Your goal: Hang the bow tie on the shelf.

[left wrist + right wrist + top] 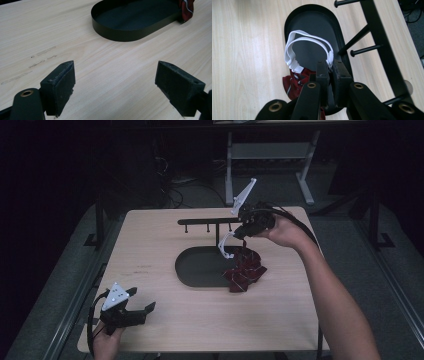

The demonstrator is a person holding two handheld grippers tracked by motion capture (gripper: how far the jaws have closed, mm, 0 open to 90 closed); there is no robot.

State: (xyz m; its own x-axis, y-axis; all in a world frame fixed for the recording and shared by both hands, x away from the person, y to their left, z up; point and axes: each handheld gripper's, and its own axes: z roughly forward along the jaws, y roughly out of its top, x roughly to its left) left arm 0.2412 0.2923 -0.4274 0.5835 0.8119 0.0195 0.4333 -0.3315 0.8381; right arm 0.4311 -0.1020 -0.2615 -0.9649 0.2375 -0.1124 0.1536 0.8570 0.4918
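Note:
A dark red cloth piece (245,270) with a white elastic loop (225,247) hangs partly over the right end of the black oval tray (192,270). My right gripper (239,234) is above it, shut on the loop, and the cloth trails down onto the table. In the right gripper view the jaws (331,65) pinch the white loop (294,42), with the red cloth (294,82) below. My left gripper (141,299) rests open near the front left corner with nothing in it; its view shows the jaws (115,75) wide apart over bare wood.
A black rack (210,221) with short pegs stands just behind the tray, close to my right gripper; its bar (377,32) and pegs (364,50) lie right of the jaws. The tray's wall (117,35) is ahead of my left gripper. Table edges drop to dark floor.

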